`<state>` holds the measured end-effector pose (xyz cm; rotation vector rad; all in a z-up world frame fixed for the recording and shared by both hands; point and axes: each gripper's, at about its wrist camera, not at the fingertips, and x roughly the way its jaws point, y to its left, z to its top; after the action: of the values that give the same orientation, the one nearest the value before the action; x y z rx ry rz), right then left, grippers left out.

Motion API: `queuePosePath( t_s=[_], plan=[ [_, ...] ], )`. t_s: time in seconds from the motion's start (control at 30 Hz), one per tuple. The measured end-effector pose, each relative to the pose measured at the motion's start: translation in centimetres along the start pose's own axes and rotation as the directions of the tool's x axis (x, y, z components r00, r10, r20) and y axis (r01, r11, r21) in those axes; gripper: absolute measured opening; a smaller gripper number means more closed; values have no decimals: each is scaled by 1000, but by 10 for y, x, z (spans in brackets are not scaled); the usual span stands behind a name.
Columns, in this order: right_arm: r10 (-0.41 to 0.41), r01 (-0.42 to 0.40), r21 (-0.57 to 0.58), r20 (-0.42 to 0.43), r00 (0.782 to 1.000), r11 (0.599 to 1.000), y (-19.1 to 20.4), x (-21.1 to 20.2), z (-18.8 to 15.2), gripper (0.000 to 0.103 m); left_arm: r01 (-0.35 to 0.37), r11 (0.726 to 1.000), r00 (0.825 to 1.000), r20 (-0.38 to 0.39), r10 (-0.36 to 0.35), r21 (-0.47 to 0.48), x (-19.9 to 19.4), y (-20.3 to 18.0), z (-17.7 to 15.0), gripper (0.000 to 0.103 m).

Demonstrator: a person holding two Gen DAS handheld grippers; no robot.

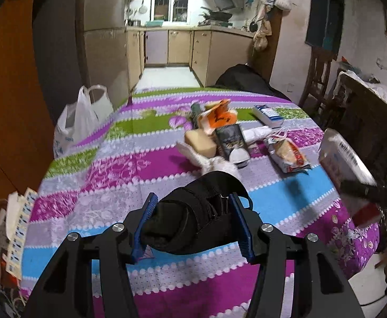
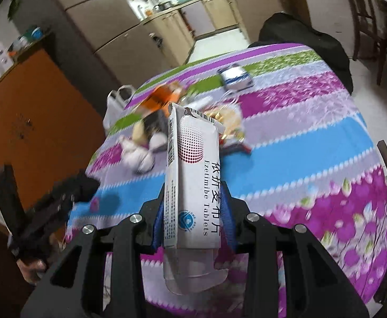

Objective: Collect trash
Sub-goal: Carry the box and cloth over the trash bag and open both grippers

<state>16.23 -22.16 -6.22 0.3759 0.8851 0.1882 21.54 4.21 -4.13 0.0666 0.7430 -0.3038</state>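
Right claw [image 2: 193, 212] clamped on light, crushable tablet box [image 2: 193, 175]: grip across broad faces. Left claw [image 1: 192, 225] holding soft black strap roll [image 1: 193, 212] mid-bundle.

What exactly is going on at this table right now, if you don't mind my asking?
A person is clearing trash off a table with a striped floral cloth, using a handheld gripper in each hand. The left gripper is closed on a rolled-up black item, and the right gripper is clamped on a white tablet box. More wrappers and boxes lie mid-table, and a white plastic bag stands at the far left edge.
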Motion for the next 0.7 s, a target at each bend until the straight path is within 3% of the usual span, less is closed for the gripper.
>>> queuePosePath(
  t_s=[0.2, 0.7],
  plan=[
    [-13, 13, -33, -8, 1000, 999, 7, -19, -11, 35, -5, 998, 1000, 29, 4, 56, -15, -32, 9, 56],
    [-127, 131, -56, 75, 989, 990, -15, -101, 8, 35, 50, 973, 993, 92, -73, 224, -26, -138, 46, 56]
  ],
)
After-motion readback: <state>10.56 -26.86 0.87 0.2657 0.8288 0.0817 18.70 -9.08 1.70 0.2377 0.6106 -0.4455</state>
